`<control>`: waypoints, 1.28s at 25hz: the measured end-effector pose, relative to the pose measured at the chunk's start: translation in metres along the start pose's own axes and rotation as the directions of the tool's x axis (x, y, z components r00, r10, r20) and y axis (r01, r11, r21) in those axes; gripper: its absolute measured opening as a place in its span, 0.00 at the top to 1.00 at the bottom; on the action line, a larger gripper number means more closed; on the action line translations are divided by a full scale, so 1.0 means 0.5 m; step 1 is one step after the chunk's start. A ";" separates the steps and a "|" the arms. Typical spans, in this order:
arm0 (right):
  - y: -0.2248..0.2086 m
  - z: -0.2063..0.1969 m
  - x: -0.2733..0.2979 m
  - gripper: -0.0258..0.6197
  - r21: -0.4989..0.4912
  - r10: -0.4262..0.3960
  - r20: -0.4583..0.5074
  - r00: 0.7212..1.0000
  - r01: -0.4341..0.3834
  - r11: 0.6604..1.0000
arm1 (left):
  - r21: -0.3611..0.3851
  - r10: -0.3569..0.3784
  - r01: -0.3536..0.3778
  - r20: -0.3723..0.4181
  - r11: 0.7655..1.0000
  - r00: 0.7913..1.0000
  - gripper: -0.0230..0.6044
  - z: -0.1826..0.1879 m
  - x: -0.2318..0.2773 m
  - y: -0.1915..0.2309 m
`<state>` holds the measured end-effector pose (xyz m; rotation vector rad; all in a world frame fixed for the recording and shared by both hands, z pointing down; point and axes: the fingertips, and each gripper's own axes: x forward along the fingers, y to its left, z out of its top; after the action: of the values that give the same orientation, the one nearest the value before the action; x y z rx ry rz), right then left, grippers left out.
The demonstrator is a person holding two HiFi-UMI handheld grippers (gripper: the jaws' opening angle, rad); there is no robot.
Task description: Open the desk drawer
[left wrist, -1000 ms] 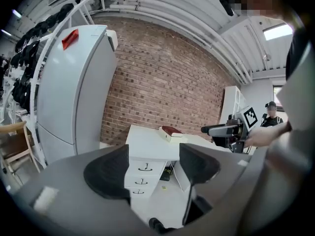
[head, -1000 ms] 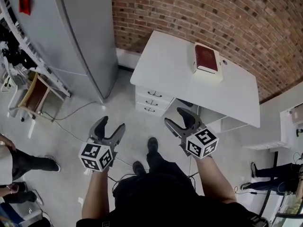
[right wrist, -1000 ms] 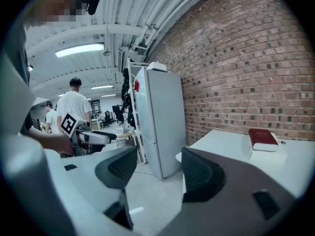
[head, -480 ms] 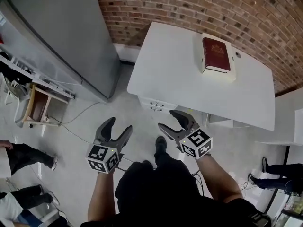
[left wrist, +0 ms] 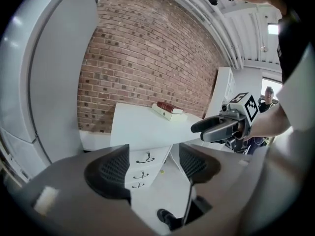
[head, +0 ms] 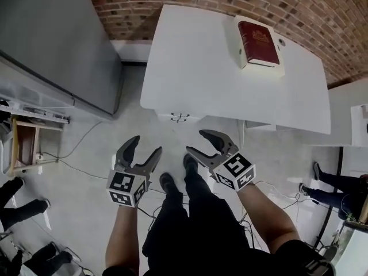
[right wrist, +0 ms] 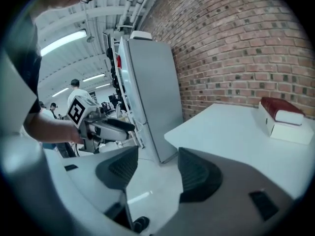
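The white desk (head: 195,68) stands against the brick wall, with a dark red book (head: 258,43) on a white box on top. In the head view only the top drawer handle (head: 180,117) shows under the desk's front edge. The left gripper view shows the drawer stack (left wrist: 142,171) with three handles, all shut. My left gripper (head: 145,145) and right gripper (head: 197,143) hang open above the floor, short of the desk, with nothing between their jaws. Each one shows in the other's view: the right gripper (left wrist: 216,127) and the left gripper (right wrist: 110,127).
A tall grey cabinet (head: 52,39) stands left of the desk. Cables (head: 80,148) trail over the floor, and a wooden stand (head: 23,142) sits at the far left. People stand at the left edge (head: 17,200) and the right edge (head: 333,183). Another white surface (head: 351,114) adjoins on the right.
The view has closed in on the desk, and its top now hides most of the drawer fronts. Both grippers stay open and have come slightly nearer each other.
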<state>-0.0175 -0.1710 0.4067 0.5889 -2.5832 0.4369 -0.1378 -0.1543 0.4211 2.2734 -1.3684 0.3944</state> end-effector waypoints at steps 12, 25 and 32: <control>-0.081 -0.196 0.167 0.58 -0.036 -0.016 -0.107 0.994 0.012 0.999 | -0.014 -0.068 0.067 -0.020 0.998 0.998 0.45 -0.170 0.150 0.046; -0.214 -0.517 0.371 0.58 -0.120 -0.040 -0.184 0.982 0.018 0.993 | -0.037 -0.019 0.016 -0.055 0.999 0.998 0.45 -0.447 0.316 0.110; -0.295 -0.624 0.471 0.63 -0.251 -0.115 -0.243 0.963 0.052 0.967 | -0.026 -0.020 0.019 -0.051 0.999 0.999 0.45 -0.515 0.391 0.138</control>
<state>-0.0267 -0.2522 0.8164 0.5158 -2.3087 0.1522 -0.1106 -0.1964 0.7478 2.2387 -1.3181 0.4237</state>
